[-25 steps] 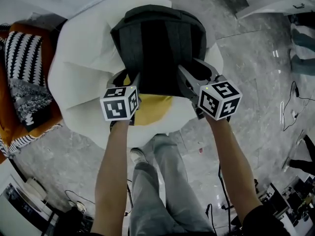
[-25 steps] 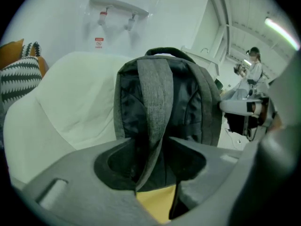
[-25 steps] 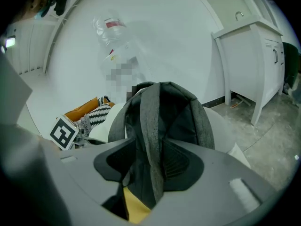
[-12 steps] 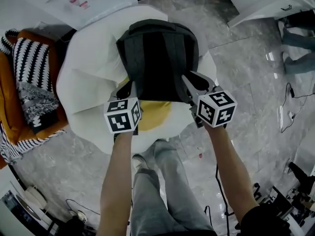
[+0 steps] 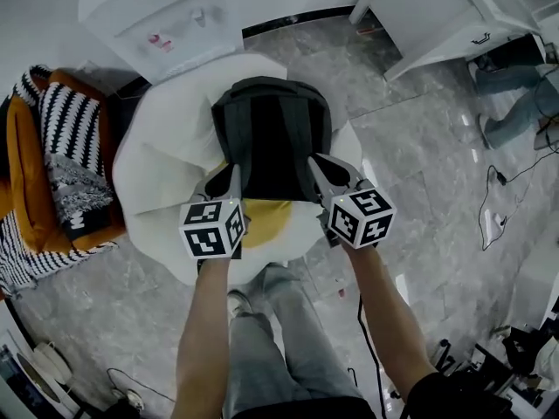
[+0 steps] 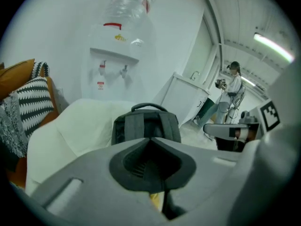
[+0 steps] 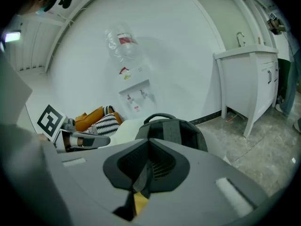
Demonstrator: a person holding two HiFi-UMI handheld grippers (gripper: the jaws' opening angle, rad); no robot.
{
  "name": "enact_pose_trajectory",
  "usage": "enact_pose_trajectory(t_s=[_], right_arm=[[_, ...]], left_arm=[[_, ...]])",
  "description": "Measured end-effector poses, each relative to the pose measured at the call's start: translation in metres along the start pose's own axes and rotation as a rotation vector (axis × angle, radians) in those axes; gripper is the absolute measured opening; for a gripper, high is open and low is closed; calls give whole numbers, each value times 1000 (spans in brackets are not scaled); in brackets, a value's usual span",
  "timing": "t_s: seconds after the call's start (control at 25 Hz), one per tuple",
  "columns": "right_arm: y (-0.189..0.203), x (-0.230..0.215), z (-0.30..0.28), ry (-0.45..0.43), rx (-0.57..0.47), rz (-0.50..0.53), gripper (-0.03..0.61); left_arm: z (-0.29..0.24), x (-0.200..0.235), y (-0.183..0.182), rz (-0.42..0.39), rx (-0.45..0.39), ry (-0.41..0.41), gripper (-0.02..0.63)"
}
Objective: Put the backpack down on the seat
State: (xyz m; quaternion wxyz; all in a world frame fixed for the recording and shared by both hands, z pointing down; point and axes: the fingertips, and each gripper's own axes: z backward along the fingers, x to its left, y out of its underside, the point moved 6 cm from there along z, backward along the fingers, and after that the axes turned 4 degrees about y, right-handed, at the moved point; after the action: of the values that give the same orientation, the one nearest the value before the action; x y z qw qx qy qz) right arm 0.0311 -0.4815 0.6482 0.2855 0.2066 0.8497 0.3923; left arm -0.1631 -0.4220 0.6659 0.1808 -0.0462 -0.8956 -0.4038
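A dark grey backpack lies on the white round seat, straps up and top handle toward the far wall. A yellow patch of the seat shows below it. My left gripper is by the pack's near left corner and my right gripper by its near right corner. Both have just been closing and now stand shut with nothing between their jaws. In the left gripper view the backpack sits beyond the shut left gripper. The right gripper view shows the backpack past the shut right gripper.
An orange armchair with striped cushions stands left of the seat. A water dispenser is behind it and a white cabinet at the back right. A person stands far right. Cables lie on the floor.
Both grippers have lifted away from the backpack's lower edge and their jaws have gone from wide apart to shut. The backpack stays lying on the seat.
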Motion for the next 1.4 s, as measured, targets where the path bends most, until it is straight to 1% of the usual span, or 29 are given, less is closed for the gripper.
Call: enact_pose_trajectory(t_s=[0.12, 0.32, 0.52, 0.64, 0.72, 0.84, 1.04, 1.2, 1.4], right_arm=[[-19, 12, 11, -7, -27, 15, 8], [-53, 32, 28, -13, -80, 46, 8], [-91, 53, 45, -35, -144, 72, 6], [-115, 63, 62, -36, -181, 79, 8], [-133, 71, 71, -33, -213, 80, 6], [-158, 86, 89, -43, -259, 95, 6], [-207, 107, 122, -96, -392, 67, 6], [-239, 127, 149, -112, -435, 105, 6], [-281, 159, 179, -136, -505, 163, 6]], left_arm=[[18, -8, -21, -19, -38, 8, 3], [46, -22, -53, -22, -100, 24, 3], [78, -38, -92, -99, -149, 19, 3], [98, -50, -115, -103, -195, 24, 3], [112, -55, -134, -104, -232, 25, 3], [136, -67, -160, -127, -282, 27, 3], [179, -82, -198, -145, -356, 10, 3], [209, -99, -216, -144, -397, 21, 3], [255, -118, -248, -163, -477, 28, 3]])
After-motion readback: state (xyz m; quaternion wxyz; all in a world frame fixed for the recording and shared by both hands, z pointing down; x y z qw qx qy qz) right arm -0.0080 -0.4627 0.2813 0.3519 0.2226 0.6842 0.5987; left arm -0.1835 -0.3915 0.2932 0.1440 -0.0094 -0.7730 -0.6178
